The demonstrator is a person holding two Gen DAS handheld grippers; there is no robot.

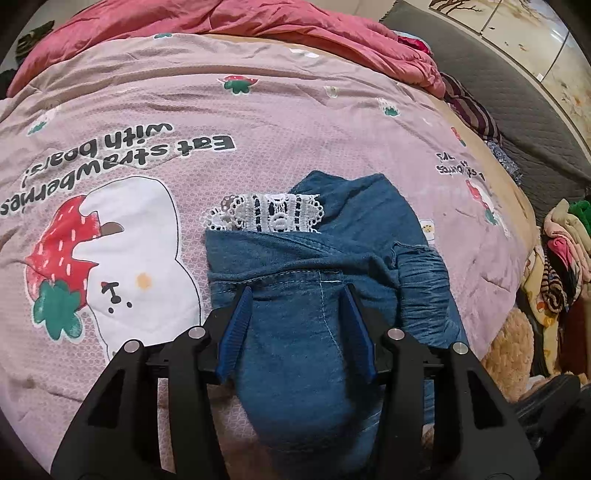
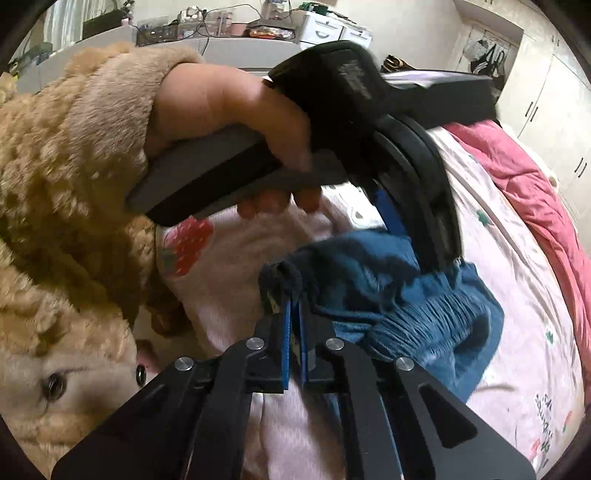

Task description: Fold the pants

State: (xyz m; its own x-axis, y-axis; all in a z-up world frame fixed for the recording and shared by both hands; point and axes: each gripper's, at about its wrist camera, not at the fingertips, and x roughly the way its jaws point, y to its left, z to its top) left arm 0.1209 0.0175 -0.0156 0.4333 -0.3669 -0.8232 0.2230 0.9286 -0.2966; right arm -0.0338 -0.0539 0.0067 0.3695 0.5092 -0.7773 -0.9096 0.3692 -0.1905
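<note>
Pink strawberry-print quilt (image 1: 258, 110) lies broad and bare beyond the folded blue denim pants (image 1: 325, 258) at its near edge, lace cuff showing, left gripper (image 1: 298, 295) half-closed astride a bunched fold, right gripper (image 2: 293, 306) clamped on the waistband edge.

One pair of blue denim pants (image 1: 314, 332), one white lace trim (image 1: 266, 218) at its 12 o'clock edge. Two hand-held grippers: left hand-held gripper (image 1: 299, 295), right hand-held gripper (image 2: 293, 306); each has two blue fingers (image 1: 236, 325). One hand (image 2: 229, 110) visible, in one fuzzy tan sleeve (image 2: 74, 155), holding the left tool in the right wrist view. One pink printed quilt (image 1: 258, 110) on the bed, with one large bear print (image 1: 136, 258) at 9 o'clock of the pants and one big strawberry print (image 1: 62, 251). One rose-red comforter (image 1: 258, 22) at 12 o'clock. One plush toy face (image 2: 55, 387), two eyes showing. One heap of clothes (image 1: 561, 258) at 3 o'clock; items uncountable.
</note>
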